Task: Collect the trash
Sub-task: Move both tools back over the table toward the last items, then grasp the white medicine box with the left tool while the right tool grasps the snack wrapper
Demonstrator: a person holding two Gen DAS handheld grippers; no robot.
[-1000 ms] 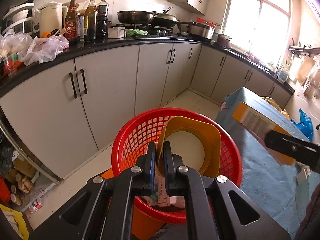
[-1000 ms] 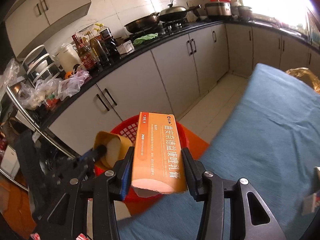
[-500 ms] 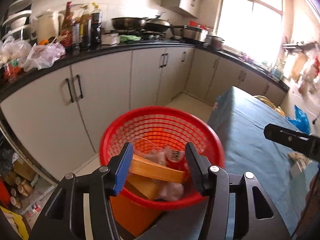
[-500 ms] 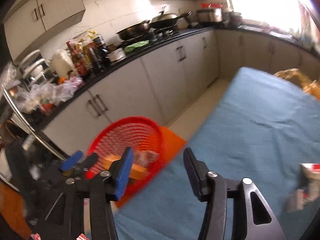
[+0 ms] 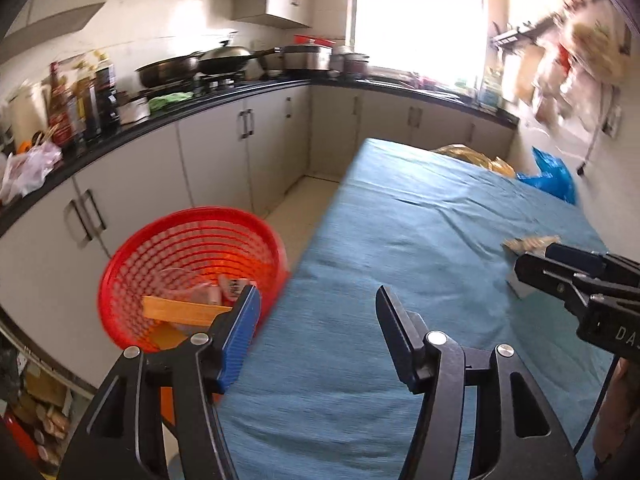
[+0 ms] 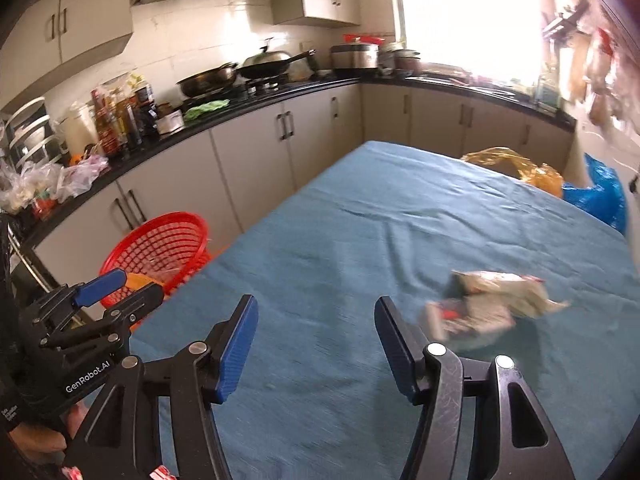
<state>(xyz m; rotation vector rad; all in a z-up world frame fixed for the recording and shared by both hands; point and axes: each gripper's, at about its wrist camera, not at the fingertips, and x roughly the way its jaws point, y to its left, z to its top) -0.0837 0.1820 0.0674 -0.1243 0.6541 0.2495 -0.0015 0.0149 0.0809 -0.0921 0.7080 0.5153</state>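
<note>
A red mesh basket point(image 5: 188, 240) stands on the floor left of the table; it holds an orange box point(image 5: 180, 312) and crumpled wrappers. It also shows in the right wrist view point(image 6: 160, 246). My left gripper point(image 5: 316, 332) is open and empty over the table's left edge. My right gripper point(image 6: 316, 336) is open and empty over the blue tablecloth point(image 6: 360, 240). Crumpled white and red wrappers point(image 6: 484, 308) lie on the cloth just right of the right gripper; they show partly behind it in the left wrist view point(image 5: 528, 246).
Grey kitchen cabinets point(image 6: 248, 160) with a black counter of bottles, pans and bags run along the left and back. A yellow plastic bag point(image 6: 516, 168) and a blue bag point(image 6: 600, 196) sit at the table's far right edge.
The left gripper let go of the yellow piece and the right let go of the orange box; both lie in the basket. Both grippers opened and swung right toward the table.
</note>
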